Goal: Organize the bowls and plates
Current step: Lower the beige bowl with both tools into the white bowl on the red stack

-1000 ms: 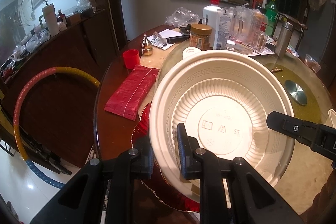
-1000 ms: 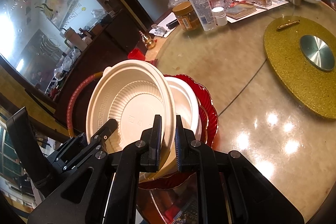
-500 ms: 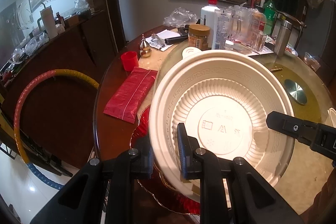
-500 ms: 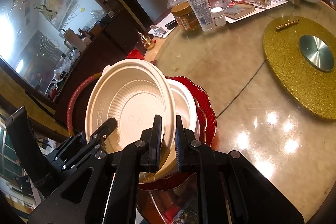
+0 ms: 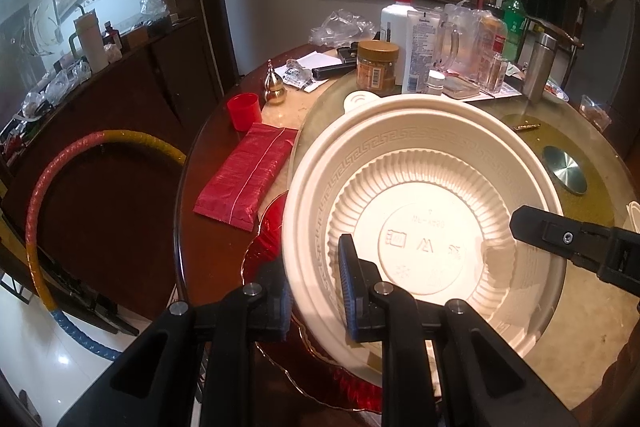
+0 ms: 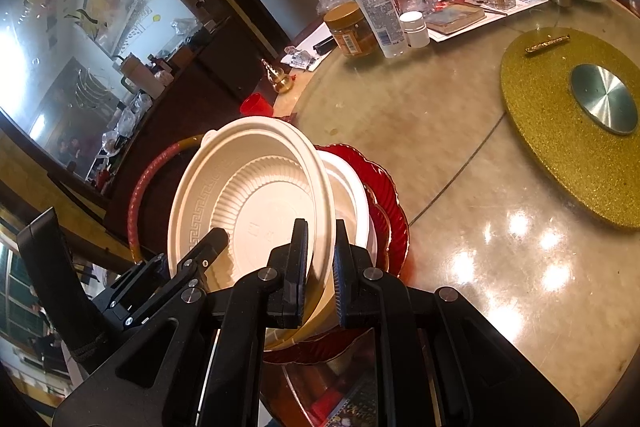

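Cream plastic, the bowl (image 5: 424, 223) hung tilted above the red plate (image 6: 386, 199), its rim pinched by both the left gripper (image 5: 314, 291) at seven o'clock and right gripper (image 6: 320, 267). Lowering both ends evenly would have seated it.

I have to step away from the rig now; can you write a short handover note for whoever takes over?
Left gripper: shut on the near rim of the cream bowl.
Right gripper: shut on the same bowl's rim, on the other side.
The bowl is tilted above a white bowl on a red plate at the table edge.
Done: bowl gripped by both.
Left: set it into the white bowl, release.
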Demonstrator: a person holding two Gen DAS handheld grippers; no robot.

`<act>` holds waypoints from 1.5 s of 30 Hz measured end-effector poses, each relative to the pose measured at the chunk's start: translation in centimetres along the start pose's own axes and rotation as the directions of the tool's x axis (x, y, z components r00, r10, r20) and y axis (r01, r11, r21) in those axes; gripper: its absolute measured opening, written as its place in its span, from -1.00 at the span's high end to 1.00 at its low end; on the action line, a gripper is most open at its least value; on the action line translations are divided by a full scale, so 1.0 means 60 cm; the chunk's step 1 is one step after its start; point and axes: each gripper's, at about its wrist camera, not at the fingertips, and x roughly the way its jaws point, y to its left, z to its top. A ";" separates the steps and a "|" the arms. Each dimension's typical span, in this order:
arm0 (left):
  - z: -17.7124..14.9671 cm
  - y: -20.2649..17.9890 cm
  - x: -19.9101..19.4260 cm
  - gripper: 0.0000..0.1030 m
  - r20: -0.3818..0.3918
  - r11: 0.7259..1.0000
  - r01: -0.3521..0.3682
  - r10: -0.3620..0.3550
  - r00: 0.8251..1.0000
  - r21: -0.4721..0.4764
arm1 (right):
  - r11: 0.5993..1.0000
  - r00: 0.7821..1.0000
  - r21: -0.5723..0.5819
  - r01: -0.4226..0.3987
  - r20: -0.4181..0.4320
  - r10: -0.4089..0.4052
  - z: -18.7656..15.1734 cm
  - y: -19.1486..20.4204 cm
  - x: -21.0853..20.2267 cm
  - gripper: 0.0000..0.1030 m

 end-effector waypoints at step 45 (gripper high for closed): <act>-0.005 -0.001 0.002 0.57 -0.003 1.000 -0.001 0.001 1.000 0.013 | 0.988 0.992 -0.087 0.124 0.009 -0.124 -0.003 0.022 0.006 0.77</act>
